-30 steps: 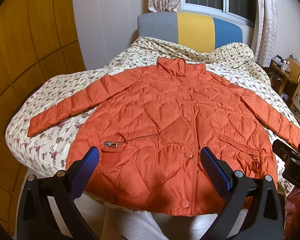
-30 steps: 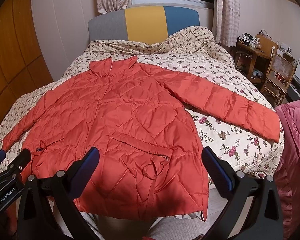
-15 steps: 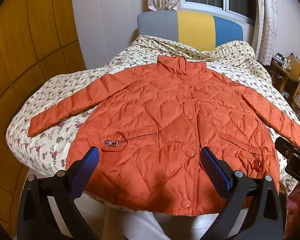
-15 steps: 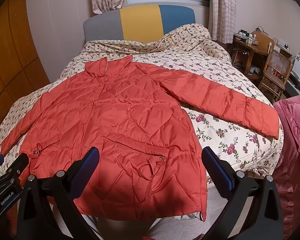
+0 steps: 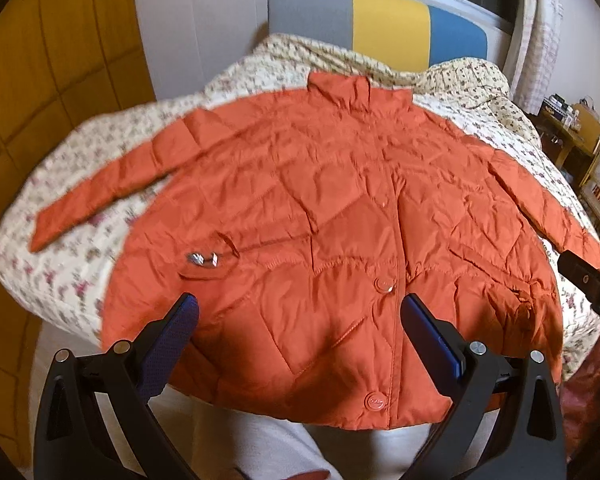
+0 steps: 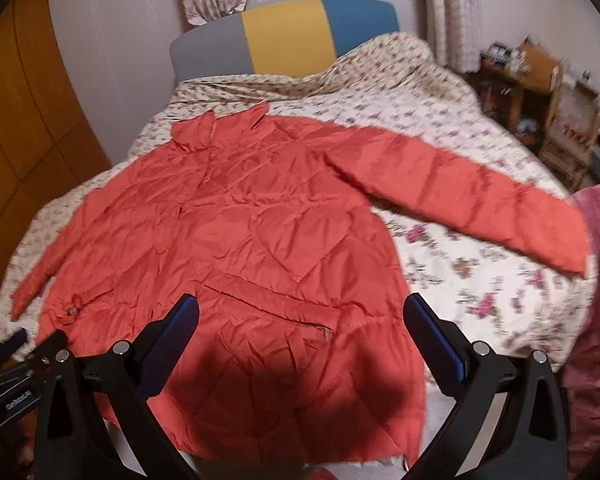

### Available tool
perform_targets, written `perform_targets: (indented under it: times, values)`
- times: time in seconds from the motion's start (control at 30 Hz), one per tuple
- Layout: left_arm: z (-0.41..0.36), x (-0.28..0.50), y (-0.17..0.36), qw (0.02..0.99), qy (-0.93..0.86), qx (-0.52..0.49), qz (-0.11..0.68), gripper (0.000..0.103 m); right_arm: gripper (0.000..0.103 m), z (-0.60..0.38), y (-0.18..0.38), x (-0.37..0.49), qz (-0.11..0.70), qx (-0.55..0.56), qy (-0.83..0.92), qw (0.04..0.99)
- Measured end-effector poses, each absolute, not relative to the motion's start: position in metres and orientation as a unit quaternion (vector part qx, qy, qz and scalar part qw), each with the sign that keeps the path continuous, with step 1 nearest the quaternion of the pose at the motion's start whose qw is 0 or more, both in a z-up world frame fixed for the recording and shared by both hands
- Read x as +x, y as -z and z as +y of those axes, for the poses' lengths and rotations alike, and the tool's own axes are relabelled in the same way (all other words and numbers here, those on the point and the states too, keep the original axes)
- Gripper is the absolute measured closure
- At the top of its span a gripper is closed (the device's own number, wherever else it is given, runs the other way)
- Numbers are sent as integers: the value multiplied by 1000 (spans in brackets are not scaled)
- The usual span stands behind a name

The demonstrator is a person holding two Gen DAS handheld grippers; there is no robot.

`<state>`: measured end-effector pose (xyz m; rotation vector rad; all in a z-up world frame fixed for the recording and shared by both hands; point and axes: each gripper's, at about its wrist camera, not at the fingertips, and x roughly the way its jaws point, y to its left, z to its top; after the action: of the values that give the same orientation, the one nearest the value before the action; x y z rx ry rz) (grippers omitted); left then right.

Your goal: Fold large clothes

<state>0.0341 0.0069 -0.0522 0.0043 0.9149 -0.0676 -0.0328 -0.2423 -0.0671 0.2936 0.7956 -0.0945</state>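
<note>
An orange quilted puffer jacket point(image 5: 324, 216) point(image 6: 236, 248) lies face up and spread flat on the bed, collar toward the headboard, both sleeves stretched out sideways. Its hem hangs a little over the near edge of the bed. My left gripper point(image 5: 298, 328) is open above the lower front, near the button placket, with nothing between its fingers. My right gripper point(image 6: 300, 328) is open above the right pocket and holds nothing. The left sleeve point(image 5: 112, 184) points left, the right sleeve point(image 6: 472, 204) points right.
A floral bedspread point(image 6: 472, 280) covers the bed point(image 5: 60, 272). The headboard point(image 5: 380, 20) has grey, yellow and blue panels below a window. Wooden wardrobe panels point(image 5: 40, 80) stand to the left. A desk and chair point(image 6: 540, 92) sit at right, a pink blanket point(image 6: 596, 280) beside the bed.
Both grippers have moved forward, closer to the jacket, which now fills more of each view. The jacket itself has not shifted. Both stay open.
</note>
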Motion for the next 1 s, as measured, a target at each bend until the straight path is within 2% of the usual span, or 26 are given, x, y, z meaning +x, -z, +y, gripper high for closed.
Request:
perform_targets:
  times: [0.1, 0.27, 0.4, 0.53, 0.67, 0.9, 1.0]
  values:
    - [17, 44, 61, 892, 45, -28, 448, 3, 2, -262, 79, -25, 375, 182, 18, 909]
    - [24, 64, 63, 905, 32, 1, 424, 3, 2, -296, 96, -10, 395, 196, 73, 894]
    - [53, 98, 68, 901, 32, -54, 429, 3, 2, -355, 118, -8, 379, 299, 115, 869]
    - [76, 129, 73, 909, -9, -57, 412, 3, 3, -405, 143, -8, 361, 399, 134, 832]
    - [91, 158, 82, 914, -37, -32, 404, 3, 24, -446, 160, -17, 319, 462, 174, 809]
    - [104, 203, 111, 907, -66, -6, 417, 3, 38, -496, 167, -28, 232, 542, 226, 775]
    - [111, 214, 126, 904, -69, -12, 421, 3, 41, -508, 170, -35, 202, 570, 249, 757]
